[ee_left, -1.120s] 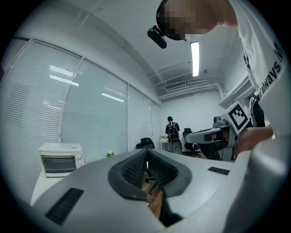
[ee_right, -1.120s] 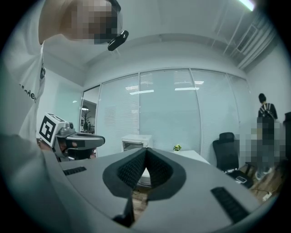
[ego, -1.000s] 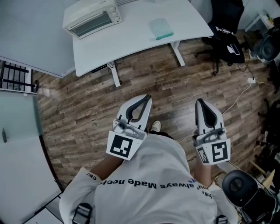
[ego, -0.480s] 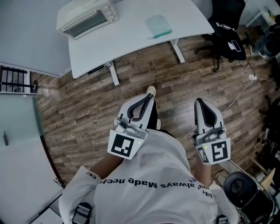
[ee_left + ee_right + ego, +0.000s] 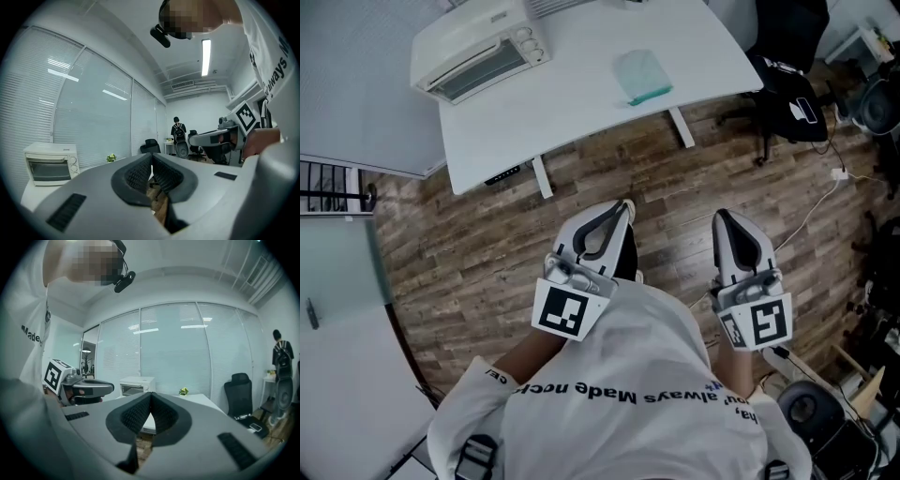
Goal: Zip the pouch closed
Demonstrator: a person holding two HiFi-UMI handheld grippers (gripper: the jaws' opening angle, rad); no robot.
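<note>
**Item: pouch** (image 5: pixel 643 75). Translucent, pale green, lying flat on the white surface (image 5: pixel 572 89), towards its right-hand end and near the front edge. A toaster oven (image 5: pixel 474 49) stands well apart from it at the left end.

**Lie and axis:** outline close to square, set slightly askew to the surface edge. A darker green band runs along the side nearest the person, roughly left to right and rising a little to the right. This band is probably the zip line, so the long axis of the work would run crosswise to the person. Which end the slider sits at is too small to tell.

**Left gripper** (image 5: pixel 622 205): held at chest height over the wooden floor (image 5: pixel 469 244). Fingers (image 5: pixel 140 171) are pressed together at the tips, with nothing between them.

**Right gripper** (image 5: pixel 721 217): held level with the left one. Fingers (image 5: pixel 161 414) are likewise closed tip to tip and empty.

**Governing relation:** the pouch lies ahead of both grippers and well apart, across open floor. It sits almost straight ahead of the left gripper and off to the left of the right one, so the left is somewhat nearer.

**Status:** judged as approach, with zipping not yet begun; both pairs of fingers would need to part before taking the pouch and its pull
</note>
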